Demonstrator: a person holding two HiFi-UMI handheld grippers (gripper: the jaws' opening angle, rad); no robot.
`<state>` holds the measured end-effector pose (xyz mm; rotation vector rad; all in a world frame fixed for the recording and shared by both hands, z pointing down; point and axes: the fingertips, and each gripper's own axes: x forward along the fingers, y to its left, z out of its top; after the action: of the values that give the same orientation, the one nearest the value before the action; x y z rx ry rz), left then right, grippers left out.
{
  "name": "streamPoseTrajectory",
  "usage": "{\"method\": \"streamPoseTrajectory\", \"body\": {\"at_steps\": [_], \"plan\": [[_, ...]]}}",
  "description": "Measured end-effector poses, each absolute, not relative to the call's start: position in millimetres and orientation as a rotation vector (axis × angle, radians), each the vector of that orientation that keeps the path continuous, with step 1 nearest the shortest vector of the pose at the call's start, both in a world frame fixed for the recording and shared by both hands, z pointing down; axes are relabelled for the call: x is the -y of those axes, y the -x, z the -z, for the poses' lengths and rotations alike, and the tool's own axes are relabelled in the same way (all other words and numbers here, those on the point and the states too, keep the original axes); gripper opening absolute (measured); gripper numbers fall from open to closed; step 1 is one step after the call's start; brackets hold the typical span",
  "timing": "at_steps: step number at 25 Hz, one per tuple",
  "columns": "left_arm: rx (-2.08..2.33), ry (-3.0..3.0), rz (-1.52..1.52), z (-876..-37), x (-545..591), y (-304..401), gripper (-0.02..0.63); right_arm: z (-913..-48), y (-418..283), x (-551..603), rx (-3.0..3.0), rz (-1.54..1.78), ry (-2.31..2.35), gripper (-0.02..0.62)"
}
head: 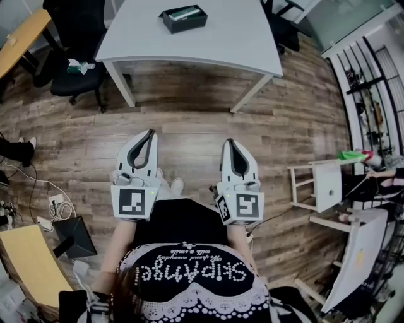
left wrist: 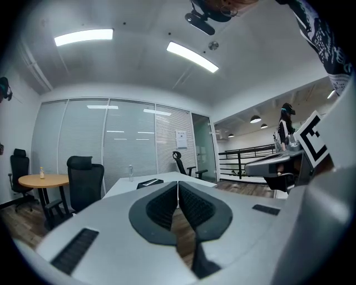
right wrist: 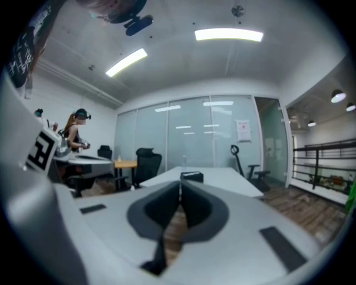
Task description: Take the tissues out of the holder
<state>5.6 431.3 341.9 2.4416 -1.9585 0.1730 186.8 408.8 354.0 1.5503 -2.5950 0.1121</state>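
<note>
1. The white table (head: 208,47) is being shown at the far end of the head view. A wide stretch of wood floor (head: 189,120) is lying between it and the person, so nothing on it is being reached from here.
2. The left gripper (head: 150,134) and right gripper (head: 229,144) are being held side by side close to the body. Both are being pointed roughly level toward that table.
3. Both are being held clenched on nothing. In the left gripper view the jaws of the left gripper (left wrist: 178,186) are being pressed together with only air between them. It's the same for the right gripper (right wrist: 181,186) in its own view.
4. The dark holder (head: 183,19) is being seen on the far part of the table, well apart from both grippers. It's sitting straight ahead, roughly on the line running out between them. Its long side is being laid across the view, left to right and a bit skewed.
5. The holder (left wrist: 149,182) is being caught just left of the jaw tips in the left gripper view. In the right gripper view the holder (right wrist: 192,177) is sitting just right of them. So neither hand is really being favoured, maybe the left by a hair.
6. The tissues (head: 182,12) are being shown only as a pale strip in the holder's open top, too small for more detail. My guess is that a walk forward is being called for before any jaws get opened.
</note>
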Motion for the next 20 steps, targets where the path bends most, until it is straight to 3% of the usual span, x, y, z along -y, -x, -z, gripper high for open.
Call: {"method": "streamPoseTrajectory", "body": {"at_steps": [20], "plan": [[1.982,-2.403,-0.167,-342,-419,10,0.035,-351,-228,-386,2.550,-0.114,-1.600,0.035]]}}
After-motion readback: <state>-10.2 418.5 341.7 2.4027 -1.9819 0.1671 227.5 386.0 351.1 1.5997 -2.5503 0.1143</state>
